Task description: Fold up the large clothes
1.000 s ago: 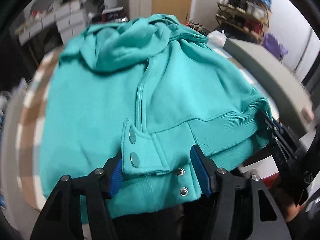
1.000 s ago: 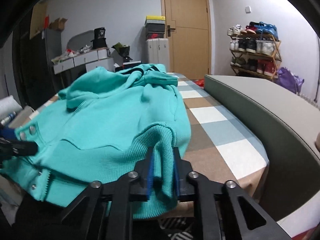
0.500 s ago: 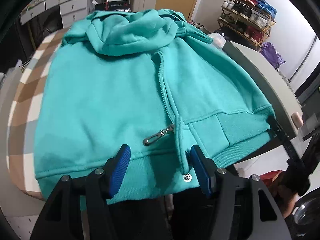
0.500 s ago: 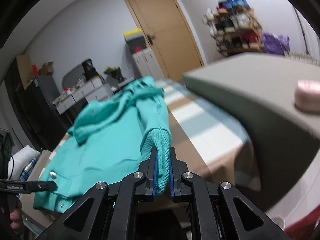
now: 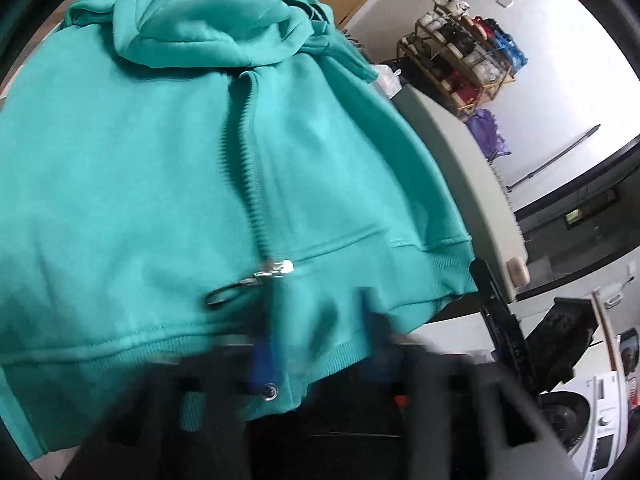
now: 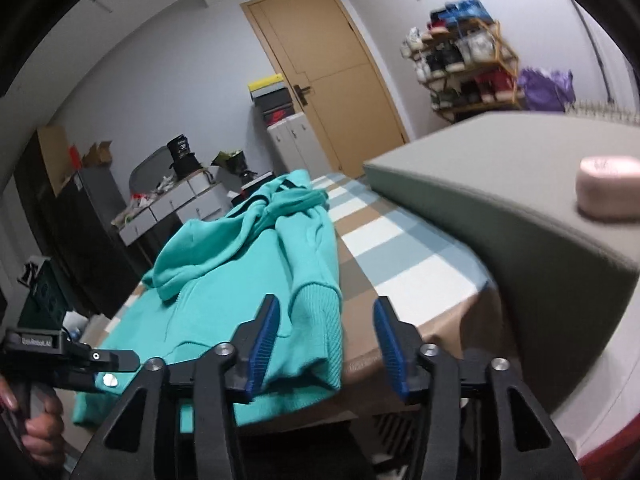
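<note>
A teal zip-up hoodie lies front up on the checked table, hood at the far end, ribbed hem hanging over the near edge. Its zipper pull lies near the hem. My left gripper is motion-blurred, its blue pads around the hem at the zipper base; the gap has narrowed. In the right wrist view the hoodie shows with its ribbed corner between the wide-apart pads of my right gripper, untouched. The left gripper shows at the hem's left.
A grey padded bench runs along the table's right side with a pink case on it. A shoe rack, door and cabinets stand at the back. A washing machine is at the lower right.
My right gripper has opened and let go of the ribbed corner, which now lies on the table edge. My left gripper has moved in on the hem at the zipper, pads closing.
</note>
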`<action>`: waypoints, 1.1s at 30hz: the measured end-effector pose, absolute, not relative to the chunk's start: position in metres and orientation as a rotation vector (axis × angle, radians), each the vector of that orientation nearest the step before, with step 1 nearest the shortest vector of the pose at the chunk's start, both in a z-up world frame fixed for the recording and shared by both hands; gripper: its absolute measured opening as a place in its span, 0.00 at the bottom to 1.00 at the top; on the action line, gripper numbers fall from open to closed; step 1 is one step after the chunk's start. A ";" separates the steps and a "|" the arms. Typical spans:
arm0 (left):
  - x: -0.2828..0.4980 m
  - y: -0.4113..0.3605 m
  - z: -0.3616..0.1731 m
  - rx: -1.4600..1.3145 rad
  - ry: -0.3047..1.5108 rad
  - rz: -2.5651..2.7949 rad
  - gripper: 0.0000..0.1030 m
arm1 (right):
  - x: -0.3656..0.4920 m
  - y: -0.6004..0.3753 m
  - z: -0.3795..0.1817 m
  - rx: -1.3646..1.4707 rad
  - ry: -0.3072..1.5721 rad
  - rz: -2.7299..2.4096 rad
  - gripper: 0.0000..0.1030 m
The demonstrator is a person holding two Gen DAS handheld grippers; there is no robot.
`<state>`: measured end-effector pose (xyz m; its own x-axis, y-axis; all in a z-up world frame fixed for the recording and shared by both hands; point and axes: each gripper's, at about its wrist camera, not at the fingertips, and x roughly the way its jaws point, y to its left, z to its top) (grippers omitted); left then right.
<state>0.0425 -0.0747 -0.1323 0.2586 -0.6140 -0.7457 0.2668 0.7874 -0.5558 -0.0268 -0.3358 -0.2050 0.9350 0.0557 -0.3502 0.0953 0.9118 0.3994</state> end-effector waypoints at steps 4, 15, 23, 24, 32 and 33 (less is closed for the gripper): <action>0.028 -0.083 -0.134 -0.246 1.182 -0.587 0.02 | -0.022 -0.332 -0.210 0.466 0.380 0.063 0.48; 0.005 -0.058 -0.112 -0.143 1.056 -0.526 0.08 | -0.016 -0.335 -0.217 0.474 0.470 0.010 0.07; -0.015 0.036 -0.115 -0.156 1.016 -0.227 0.56 | -0.018 -0.334 -0.217 0.462 0.459 -0.016 0.05; -0.015 0.046 -0.120 -0.192 1.022 -0.197 0.66 | -0.018 -0.334 -0.217 0.463 0.460 -0.012 0.06; 0.001 0.091 -0.164 -0.468 1.067 -0.204 0.65 | -0.014 -0.336 -0.221 0.574 0.448 0.056 0.29; 0.004 0.090 -0.168 -0.486 1.082 -0.228 0.65 | -0.013 -0.336 -0.220 0.592 0.448 0.068 0.31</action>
